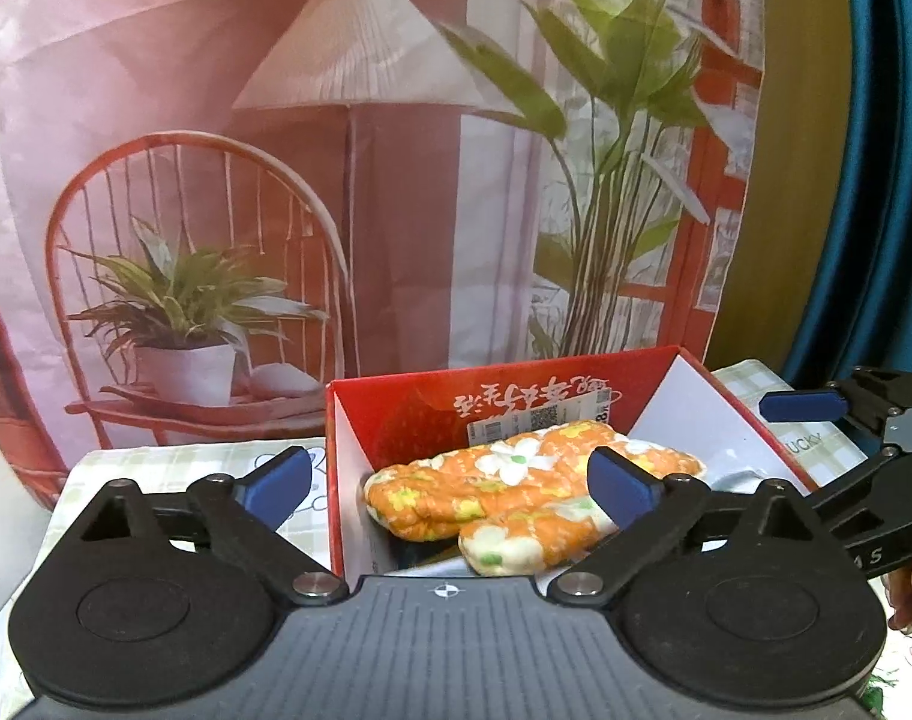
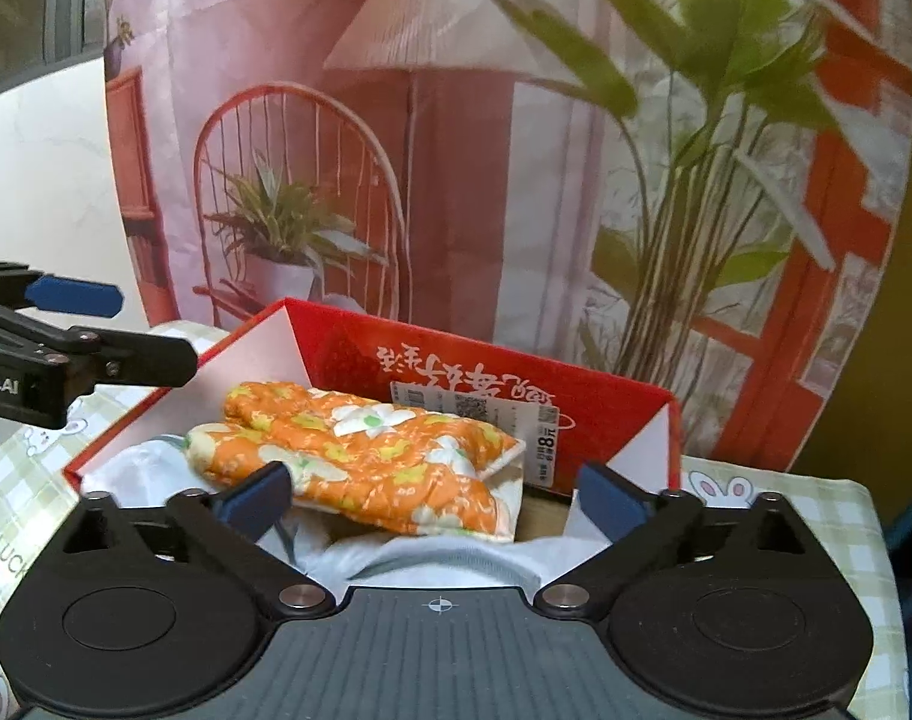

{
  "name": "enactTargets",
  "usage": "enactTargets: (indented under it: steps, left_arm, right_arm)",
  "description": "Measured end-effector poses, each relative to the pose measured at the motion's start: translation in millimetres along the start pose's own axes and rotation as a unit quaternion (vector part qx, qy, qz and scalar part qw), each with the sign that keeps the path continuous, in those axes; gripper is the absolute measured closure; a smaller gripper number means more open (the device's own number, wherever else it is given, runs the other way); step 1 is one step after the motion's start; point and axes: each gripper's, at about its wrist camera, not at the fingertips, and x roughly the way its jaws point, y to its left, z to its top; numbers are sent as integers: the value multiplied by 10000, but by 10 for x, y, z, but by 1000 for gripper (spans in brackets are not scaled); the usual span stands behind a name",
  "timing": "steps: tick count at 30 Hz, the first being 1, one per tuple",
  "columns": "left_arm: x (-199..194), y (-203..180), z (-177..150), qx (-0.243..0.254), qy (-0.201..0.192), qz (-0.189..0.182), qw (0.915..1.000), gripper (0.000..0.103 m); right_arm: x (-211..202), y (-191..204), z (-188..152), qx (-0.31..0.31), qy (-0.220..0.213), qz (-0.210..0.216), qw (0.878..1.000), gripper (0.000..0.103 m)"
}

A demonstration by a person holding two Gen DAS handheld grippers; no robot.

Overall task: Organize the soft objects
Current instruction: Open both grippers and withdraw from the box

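Now I am holding both pairs of jaws spread wide, with nothing gripped in either. My left gripper (image 1: pixel 450 489) is hanging just short of the red box (image 1: pixel 396 402), its blue pads (image 1: pixel 279 483) standing well apart; one is sitting outside the box's near wall at nine o'clock, the other is showing in front of the glove at three o'clock, though whether it is touching the fabric I cannot tell. The orange flowered oven glove (image 1: pixel 516 492) is lying inside the box, folded over on itself, resting on a white garment (image 2: pixel 432 558) that is filling the box floor. My right gripper (image 2: pixel 435 498) is hovering at the box's near edge at six o'clock, its pads flanking the glove without pressing on it. The box is sitting on a green checked cloth (image 2: pixel 816 516) printed with rabbits. A price label (image 2: pixel 504 420) is sticking to the box's far inner wall at twelve o'clock. Behind, a printed backdrop (image 1: pixel 216 120) is showing a lamp, a chair and plants.
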Motion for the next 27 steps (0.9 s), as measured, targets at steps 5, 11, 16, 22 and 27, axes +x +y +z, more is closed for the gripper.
enactTargets:
  steps: [5,11,16,22,27]
  left_arm:
    - [-280,-122,-83,58,-131,121,9998,0]
    - [-632,-190,-190,-22,-239,208,9995,0]
    - [-903,-266,-353,-75,-297,137,9994,0]
    - [-1169,-383,-655,-114,-323,180,9992,0]
    - [-1308,-426,-919,-181,-285,216,9992,0]
  right_arm:
    - [-302,10,-104,241,-238,-3,9994,0]
    - [-662,31,-271,600,-540,33,9967,0]
    - [-933,71,-467,777,-726,-124,9943,0]
    - [-1224,75,-776,1015,-841,4,9913,0]
    - [-1413,104,-1066,1169,-866,6,9894,0]
